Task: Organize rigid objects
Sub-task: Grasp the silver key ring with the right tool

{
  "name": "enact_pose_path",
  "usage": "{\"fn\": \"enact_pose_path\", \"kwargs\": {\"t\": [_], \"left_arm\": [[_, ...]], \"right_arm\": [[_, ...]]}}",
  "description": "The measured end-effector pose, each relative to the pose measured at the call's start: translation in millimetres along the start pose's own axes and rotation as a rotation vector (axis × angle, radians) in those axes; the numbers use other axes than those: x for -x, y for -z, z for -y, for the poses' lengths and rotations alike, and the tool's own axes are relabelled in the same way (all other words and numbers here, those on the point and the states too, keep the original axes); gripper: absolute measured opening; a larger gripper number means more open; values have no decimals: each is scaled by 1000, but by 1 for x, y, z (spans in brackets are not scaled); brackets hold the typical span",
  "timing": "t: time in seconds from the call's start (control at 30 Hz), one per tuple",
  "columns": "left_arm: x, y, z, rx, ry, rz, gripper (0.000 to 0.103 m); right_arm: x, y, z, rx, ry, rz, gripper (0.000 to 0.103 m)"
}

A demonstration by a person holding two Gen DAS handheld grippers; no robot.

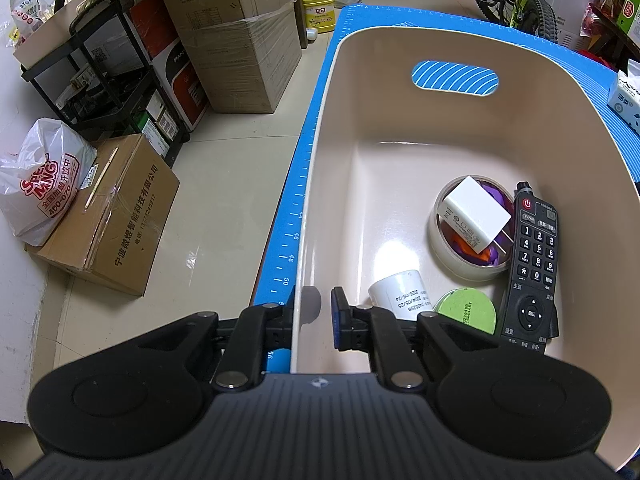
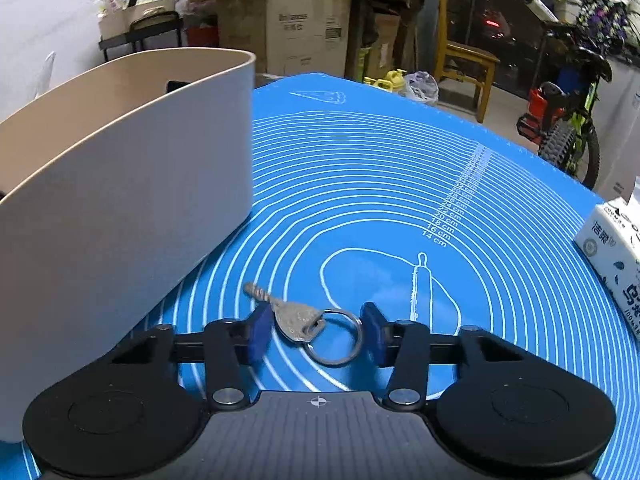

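Observation:
A beige plastic bin [image 1: 400,60] stands on the blue mat. My left gripper [image 1: 312,316] is shut on its near-left wall, one finger outside and one inside. In the bin lie a black remote [image 1: 530,264], a tape roll [image 1: 468,268] with a white charger [image 1: 474,216] on top, a white bottle [image 1: 398,296] and a green round tin [image 1: 466,312]. In the right wrist view a silver key [image 2: 294,318] on a metal ring [image 2: 334,361] lies flat on the mat, right of the bin [image 2: 120,200]. My right gripper [image 2: 316,332] brackets it, both blue pads touching key and ring.
The blue mat [image 2: 360,180] runs far and right of the key. A tissue pack [image 2: 612,248] sits at the mat's right edge. The floor left of the table carries cardboard boxes [image 1: 116,216], a plastic bag [image 1: 40,184] and a black rack [image 1: 100,80]. A bicycle [image 2: 572,120] stands behind.

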State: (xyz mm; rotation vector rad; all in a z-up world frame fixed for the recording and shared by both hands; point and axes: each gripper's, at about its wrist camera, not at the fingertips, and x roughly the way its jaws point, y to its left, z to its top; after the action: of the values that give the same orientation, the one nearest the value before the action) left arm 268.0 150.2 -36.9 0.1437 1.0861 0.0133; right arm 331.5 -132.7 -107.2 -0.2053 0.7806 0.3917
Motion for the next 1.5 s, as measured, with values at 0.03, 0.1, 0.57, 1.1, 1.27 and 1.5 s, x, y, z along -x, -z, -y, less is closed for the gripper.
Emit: {"fn": "enact_pose_path", "kwargs": {"t": [0.03, 0.1, 0.57, 1.1, 1.27, 1.5], "left_arm": [[0, 0, 0, 0, 0, 0, 14], [0, 0, -1, 0, 1, 0, 14], [0, 0, 2, -2, -2, 1, 15], [-1, 0, 3, -6, -4, 1, 15], [-1, 0, 2, -7, -3, 1, 16], [0, 0, 5, -13, -1, 2, 20]], "right_arm": [[3, 0, 0, 3, -3, 3, 48], [12, 0, -1, 8, -4, 17, 35], [4, 0, -17, 9, -8, -25, 27], [4, 14, 2, -350, 10, 31, 43], [2, 19, 7, -429, 48, 50, 26], [-2, 13, -11, -395, 131, 62, 13]]}}
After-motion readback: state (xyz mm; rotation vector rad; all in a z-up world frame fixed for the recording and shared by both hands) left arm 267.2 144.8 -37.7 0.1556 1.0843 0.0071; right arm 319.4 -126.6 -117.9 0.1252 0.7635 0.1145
